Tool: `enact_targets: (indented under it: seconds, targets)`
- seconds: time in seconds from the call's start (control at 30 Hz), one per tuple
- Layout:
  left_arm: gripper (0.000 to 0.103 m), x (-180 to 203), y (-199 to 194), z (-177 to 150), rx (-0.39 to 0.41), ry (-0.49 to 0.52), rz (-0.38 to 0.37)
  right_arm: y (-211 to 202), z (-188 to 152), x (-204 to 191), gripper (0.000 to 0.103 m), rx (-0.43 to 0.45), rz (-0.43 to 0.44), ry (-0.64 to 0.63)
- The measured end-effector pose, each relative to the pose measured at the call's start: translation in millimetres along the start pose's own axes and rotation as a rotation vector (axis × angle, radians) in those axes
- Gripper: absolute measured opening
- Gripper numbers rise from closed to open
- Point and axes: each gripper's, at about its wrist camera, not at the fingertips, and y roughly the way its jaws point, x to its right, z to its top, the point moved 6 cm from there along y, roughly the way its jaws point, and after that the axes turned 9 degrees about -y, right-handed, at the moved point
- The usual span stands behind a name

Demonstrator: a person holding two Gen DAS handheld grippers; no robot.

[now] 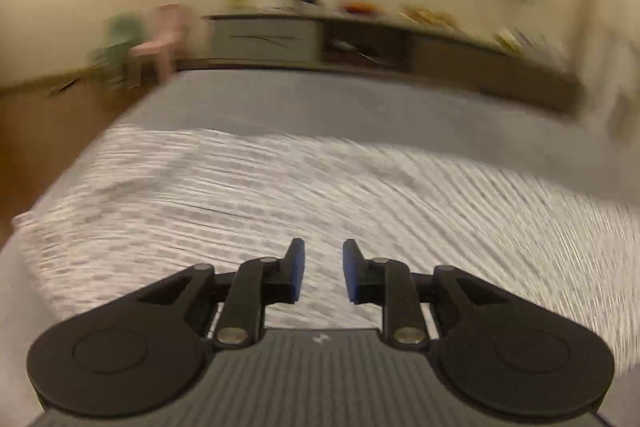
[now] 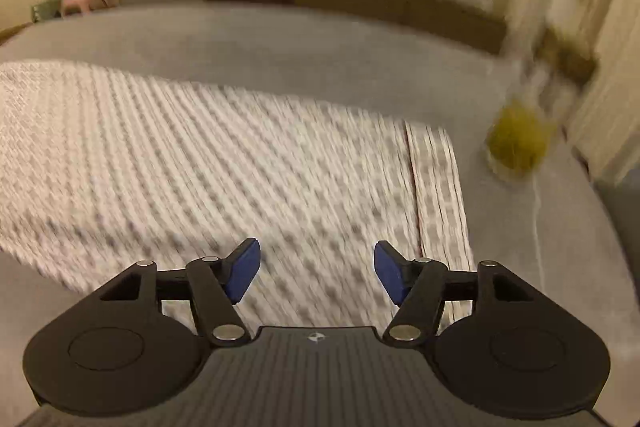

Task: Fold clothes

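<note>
1. My left gripper has its blue-padded jaws slightly parted, holding nothing.
2. My right gripper has its jaws spread wide, empty too.
3. Below both lies the patterned white garment, flat on the grey bed, its print blurred.
4. The yellow bundle at the right is unclear.

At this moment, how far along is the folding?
Done: the white garment with a small grey pattern lies spread on the grey bed cover; blur hides whether it has any fold. In hand: nothing; the left gripper and right gripper are both open above it. Left: grasping and folding.
</note>
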Motion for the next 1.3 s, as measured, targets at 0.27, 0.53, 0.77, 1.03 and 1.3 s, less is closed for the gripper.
enact_targets:
  seconds: [0.27, 0.53, 0.77, 1.03, 1.3]
  targets:
    - [0.054, -213.9, -2.5, 44.6, -0.005, -0.466, 0.247, -25.1, 95.6, -235.8, 0.078, 0.229, 0.291, -0.384]
    - [0.013, -218.4, 40.1, 42.0, -0.031, -0.427, 0.3, 8.8, 196.3, -397.4, 0.079, 0.235, 0.548, -0.354]
    - [0.006, -199.0, 16.6, 52.6, 0.113, -0.448, 0.144, 85.6, 252.8, -462.9, 0.051, 0.099, 0.54, -0.362]
    - [0.006, -151.3, 6.8, 40.8, 0.176, -0.215, 0.174, 126.2, 268.3, -464.8, 0.054, -0.057, 0.53, -0.3]
    - [0.006, -118.8, 9.3, 30.1, 0.202, -0.037, 0.215, 33.7, 320.5, -571.8, 0.094, -0.005, 0.773, -0.513]
